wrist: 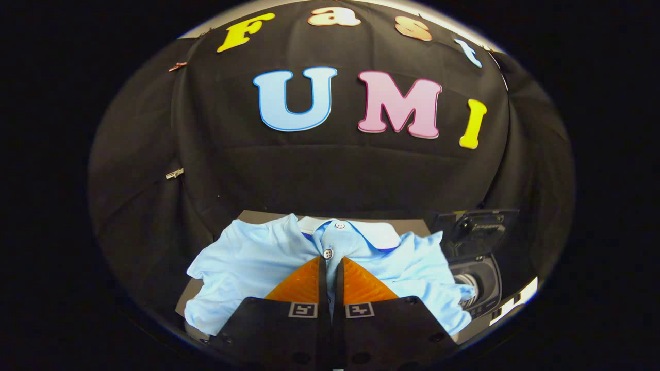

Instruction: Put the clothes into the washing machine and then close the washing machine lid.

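Fingers of the gripper (330,268) are nearest, almost pressed together, with only a thin slit between them. A narrow strip of pale blue cloth shows in that slit, just below a button, so the jaws seem to pinch a fold of the shirt's front placket, though I cannot tell how much cloth is really caught.

The shirt (247,263) is a light blue polo, lying spread and a little crumpled on a grey table (181,304), under and ahead of the fingers, collar away from them. It looks light, soft and limp; I judge it will sag and trail when lifted, and a thin pinch may slip. The placket and the collar are thicker, with doubled cloth, so they should give a surer hold than a sleeve.

Beyond the shirt, to the right, stands the small dark washing machine (482,288). Its lid (477,232) is raised, its round opening partly hidden by the shirt's edge.
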A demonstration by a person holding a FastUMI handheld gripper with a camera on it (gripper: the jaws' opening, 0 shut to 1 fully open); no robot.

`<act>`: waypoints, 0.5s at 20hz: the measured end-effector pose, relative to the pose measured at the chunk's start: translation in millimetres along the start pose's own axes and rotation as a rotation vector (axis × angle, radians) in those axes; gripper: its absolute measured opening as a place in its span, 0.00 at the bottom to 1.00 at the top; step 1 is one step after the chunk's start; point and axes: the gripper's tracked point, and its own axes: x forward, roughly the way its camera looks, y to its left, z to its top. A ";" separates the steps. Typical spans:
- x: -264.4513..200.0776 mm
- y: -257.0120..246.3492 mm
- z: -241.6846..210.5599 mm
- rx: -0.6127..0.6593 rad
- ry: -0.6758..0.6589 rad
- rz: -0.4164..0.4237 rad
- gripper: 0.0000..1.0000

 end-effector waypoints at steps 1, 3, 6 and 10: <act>-5.9 -3.8 3.6 -0.024 -0.022 -0.009 0.05; -18.6 -12.6 9.7 -0.049 -0.057 -0.024 0.05; -37.1 -24.8 27.7 -0.047 -0.129 -0.032 0.05; -51.3 -52.8 47.1 -0.059 -0.174 -0.042 0.05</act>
